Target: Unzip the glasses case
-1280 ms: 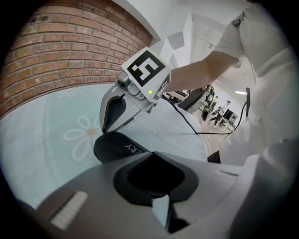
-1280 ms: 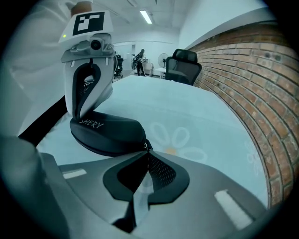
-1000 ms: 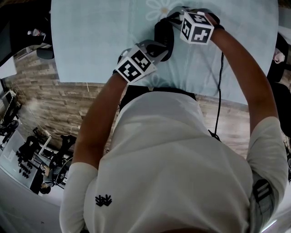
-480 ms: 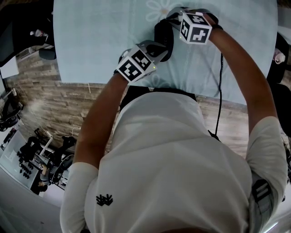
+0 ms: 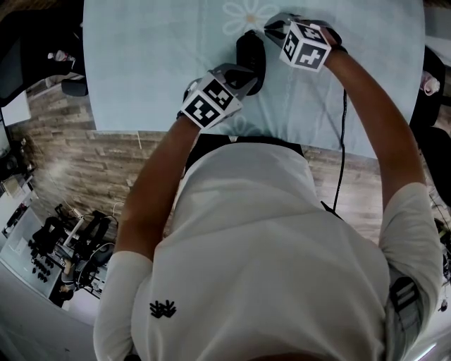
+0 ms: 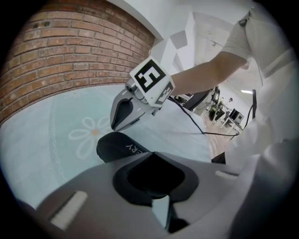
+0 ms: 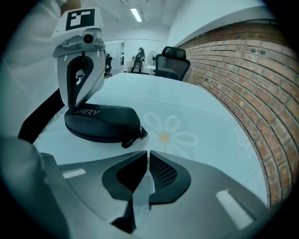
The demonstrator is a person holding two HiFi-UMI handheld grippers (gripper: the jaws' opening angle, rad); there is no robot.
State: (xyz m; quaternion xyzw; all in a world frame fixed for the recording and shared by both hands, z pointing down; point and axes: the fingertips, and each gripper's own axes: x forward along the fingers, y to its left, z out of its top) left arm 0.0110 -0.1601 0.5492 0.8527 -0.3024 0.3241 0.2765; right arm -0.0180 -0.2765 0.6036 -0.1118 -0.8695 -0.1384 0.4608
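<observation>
A black zipped glasses case (image 5: 248, 51) lies on the pale blue tablecloth (image 5: 141, 63). My left gripper (image 5: 246, 76) stands over the case's near end and is shut on it; in the left gripper view the case (image 6: 119, 145) runs out from between the jaws. In the right gripper view the case (image 7: 103, 122) shows white lettering, and its zipper pull (image 7: 133, 136) sticks out at the end facing my right gripper (image 7: 147, 155). That gripper is shut on nothing, a little short of the pull. The left gripper (image 7: 81, 100) stands upright on the case's other end.
A daisy print (image 5: 250, 14) lies beyond the case. A black cable (image 5: 343, 141) hangs off the table's near edge by my right arm. A brick wall (image 7: 233, 60) runs along the far side, with an office chair (image 7: 170, 58) at the table's end.
The right gripper has drawn slightly away from the case's far end. The left gripper keeps its hold on the case, which has hardly moved.
</observation>
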